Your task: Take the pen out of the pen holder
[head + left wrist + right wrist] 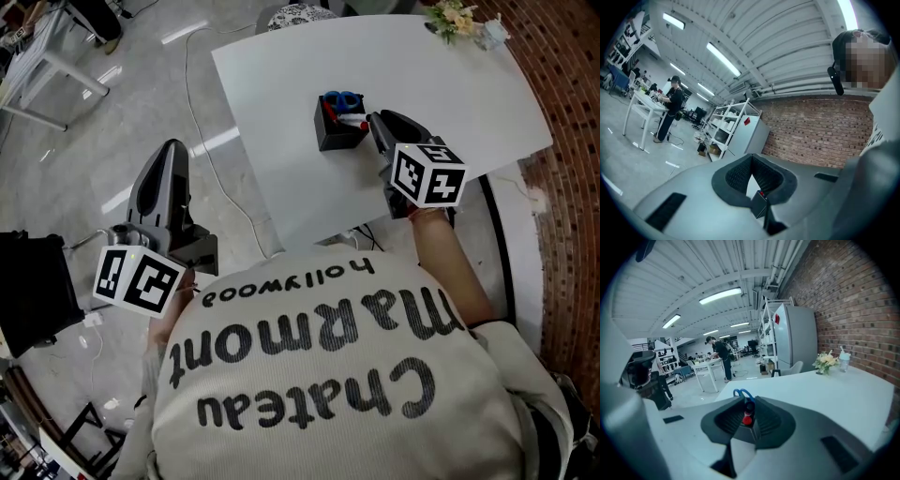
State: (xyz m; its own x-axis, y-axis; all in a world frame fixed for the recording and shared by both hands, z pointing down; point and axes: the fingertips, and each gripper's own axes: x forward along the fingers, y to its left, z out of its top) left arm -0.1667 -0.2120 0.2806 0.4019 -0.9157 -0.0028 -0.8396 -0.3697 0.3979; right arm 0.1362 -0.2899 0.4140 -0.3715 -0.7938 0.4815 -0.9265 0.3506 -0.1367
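Right gripper (747, 409) jaws are clenched on the red-capped black pen (747, 418), which stands in the black square pen holder (336, 134) on the white bench (441, 84), blue scissor handles (742, 393) just behind it. Left gripper (751, 161) jaws are pressed together, empty, held off the bench over the grey floor (141, 84).

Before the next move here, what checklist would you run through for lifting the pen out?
1. Right claw around the red-capped black pen: ok, pads touch both sides.
2. Grip firmness: cannot tell.
3. Pen out of the square black plastic pen holder: not ok, it stands inside.
4. Blue-handled scissors outside the claw: ok.
5. Left claw shut, empty, away from the white table: ok.
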